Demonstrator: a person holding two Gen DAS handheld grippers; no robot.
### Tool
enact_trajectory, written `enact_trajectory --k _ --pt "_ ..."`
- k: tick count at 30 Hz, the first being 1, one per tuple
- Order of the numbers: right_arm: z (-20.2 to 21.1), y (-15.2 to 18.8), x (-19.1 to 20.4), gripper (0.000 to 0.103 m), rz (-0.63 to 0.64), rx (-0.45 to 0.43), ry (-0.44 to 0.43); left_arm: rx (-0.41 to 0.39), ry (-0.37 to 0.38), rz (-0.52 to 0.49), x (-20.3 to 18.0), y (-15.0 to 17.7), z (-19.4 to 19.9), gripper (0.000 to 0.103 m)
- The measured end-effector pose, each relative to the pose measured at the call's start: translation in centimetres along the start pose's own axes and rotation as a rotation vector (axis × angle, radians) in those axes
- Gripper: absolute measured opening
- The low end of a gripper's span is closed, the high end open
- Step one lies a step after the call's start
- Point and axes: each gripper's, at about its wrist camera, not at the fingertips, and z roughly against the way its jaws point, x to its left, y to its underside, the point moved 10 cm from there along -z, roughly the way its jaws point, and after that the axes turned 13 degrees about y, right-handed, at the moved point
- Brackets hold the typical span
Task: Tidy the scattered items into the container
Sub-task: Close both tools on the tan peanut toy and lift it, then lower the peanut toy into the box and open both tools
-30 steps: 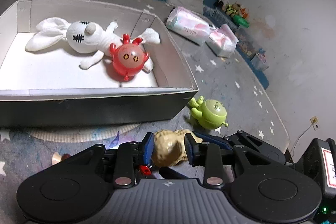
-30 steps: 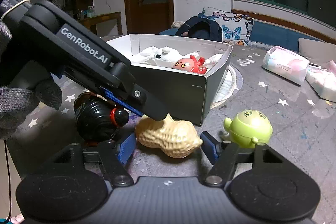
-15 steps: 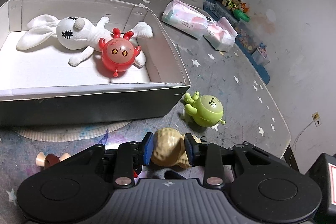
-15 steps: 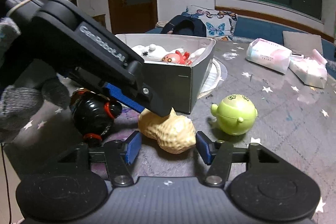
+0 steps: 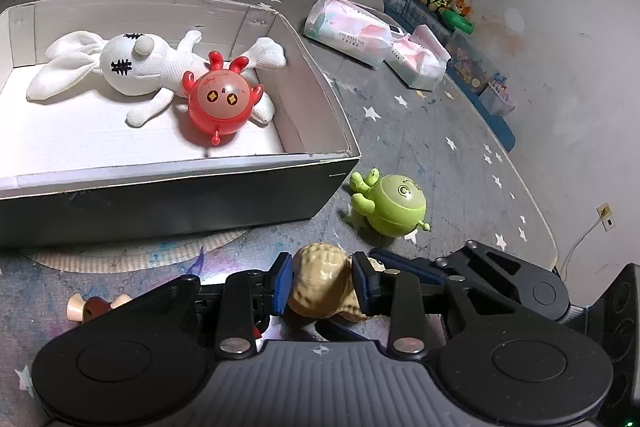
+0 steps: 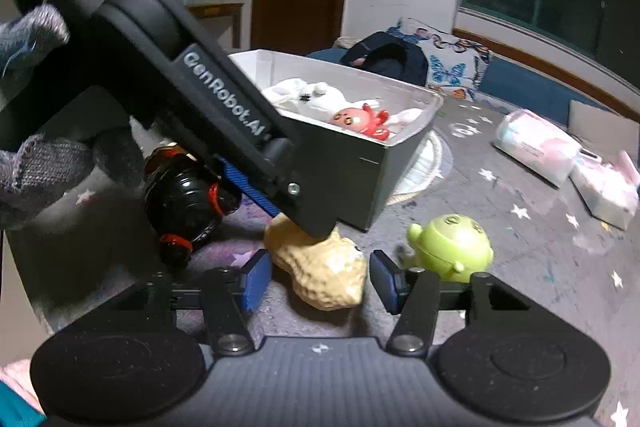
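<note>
My left gripper (image 5: 322, 283) is shut on a tan peanut toy (image 5: 320, 285), held just above the starry mat. In the right wrist view the peanut toy (image 6: 320, 267) sits between the jaws of my right gripper (image 6: 318, 279), which is open around it without touching. The left gripper's black body (image 6: 224, 107) comes down onto the peanut from the upper left. The grey box (image 5: 172, 199) holds a white plush rabbit (image 5: 132, 67) and a red round toy (image 5: 220, 103). A green round toy (image 5: 390, 205) lies right of the box.
A black and red toy (image 6: 184, 203) lies left of the peanut. A small brown and cream toy (image 5: 94, 307) lies at the left. Two tissue packs (image 5: 348, 35) (image 5: 420, 59) lie beyond the box. A round woven mat (image 5: 120, 251) sticks out under the box.
The left gripper has closed tighter on the peanut and lifted it slightly. The right gripper has moved in around the peanut, staying open.
</note>
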Motion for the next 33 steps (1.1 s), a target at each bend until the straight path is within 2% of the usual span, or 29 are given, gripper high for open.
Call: enact_trajectory --k 2,4,9,13,17,21,25,29,33 --pt "0.0 0.0 0.2 0.053 0.019 0.000 0.005 0.001 -0.004 0.000 0.0 0.0 0.0 0.036" --pt "0.1 0.1 0.2 0.048 0.030 0.003 0.007 0.001 -0.010 -0.003 0.0 0.0 -0.1 0.038" --pt "0.4 0.4 0.0 0.043 0.004 0.006 0.013 -0.010 -0.023 -0.011 -0.2 0.0 -0.3 0.038" --pt "0.8 0.2 -0.3 0.042 -0.011 0.002 0.015 -0.018 -0.001 -0.010 -0.4 -0.1 0.1 0.038" --pt "2.0 -1.1 -0.5 0.042 -0.007 -0.028 0.025 -0.066 0.022 -0.024 -1.2 -0.7 1.6 0.038" --pt "2.8 -3.6 -0.5 0.042 0.020 -0.075 0.033 -0.135 0.025 -0.048 -1.9 -2.2 4.0 0.038" --pt "2.4 -7.0 -0.1 0.042 0.050 -0.127 0.019 -0.210 -0.004 -0.069 -1.6 -4.6 6.7 0.038" --pt "0.3 -10.6 0.6 0.042 0.068 -0.159 -0.022 -0.265 -0.041 -0.053 0.5 -7.2 8.9 0.038" --pt "-2.9 -13.3 1.5 0.042 0.073 -0.146 -0.085 -0.283 -0.066 -0.016 3.8 -9.5 9.8 0.038"
